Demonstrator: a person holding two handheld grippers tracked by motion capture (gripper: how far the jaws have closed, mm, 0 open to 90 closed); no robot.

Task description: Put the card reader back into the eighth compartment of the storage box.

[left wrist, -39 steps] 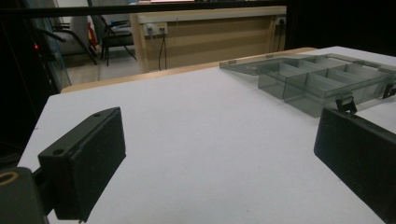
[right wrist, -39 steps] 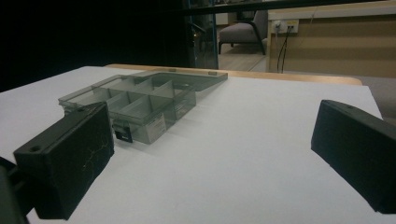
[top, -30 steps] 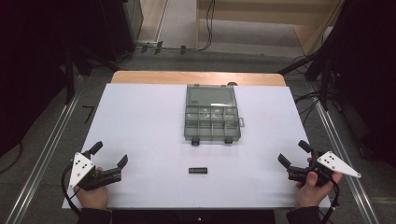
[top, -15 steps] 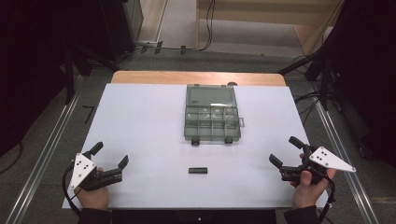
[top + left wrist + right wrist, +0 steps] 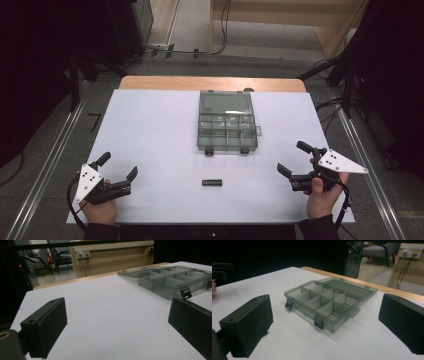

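We hold the left gripper [image 5: 119,168] low over the near left part of the white bench [image 5: 150,130], its fingers [image 5: 45,325] spread wide and holding nothing. Our right gripper [image 5: 296,159] hangs over the near right part, fingers [image 5: 249,322] likewise apart and empty, pointed toward the clear divided box [image 5: 227,131]. That box sits mid-bench with its lid [image 5: 225,102] folded back flat. A small dark stick [image 5: 212,182] lies on the bench between the two grippers, just in front of the box.
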